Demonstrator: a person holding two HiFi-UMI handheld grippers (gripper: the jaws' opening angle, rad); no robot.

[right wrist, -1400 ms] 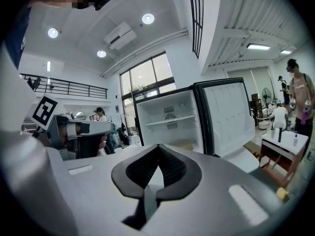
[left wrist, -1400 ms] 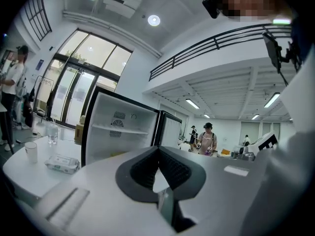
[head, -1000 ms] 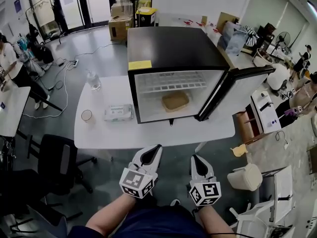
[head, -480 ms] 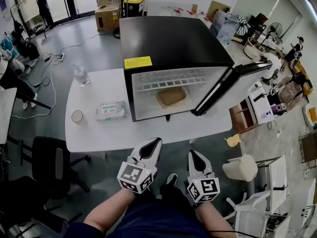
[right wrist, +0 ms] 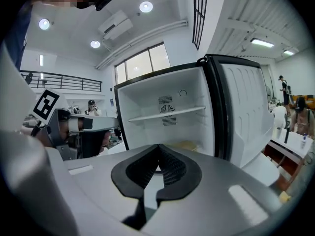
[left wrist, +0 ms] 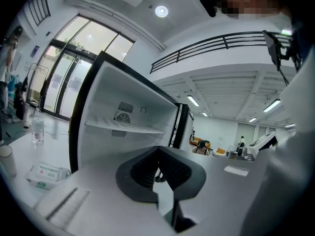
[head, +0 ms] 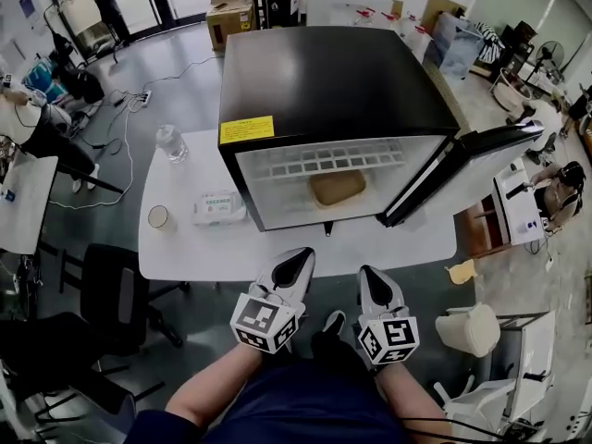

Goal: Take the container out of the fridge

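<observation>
1. Left gripper: jaws pressed together, nothing between them.
2. Right gripper: jaws likewise together, empty.
3. Container: ahead of both grippers, inside the open fridge, below its shelf.

Black fridge showing a white inside
Its label is showing yellow, the container is showing tan, and the surface is showing plain white.

Head view steep above fridge; both gripper views low, facing it (shared interior).
</observation>
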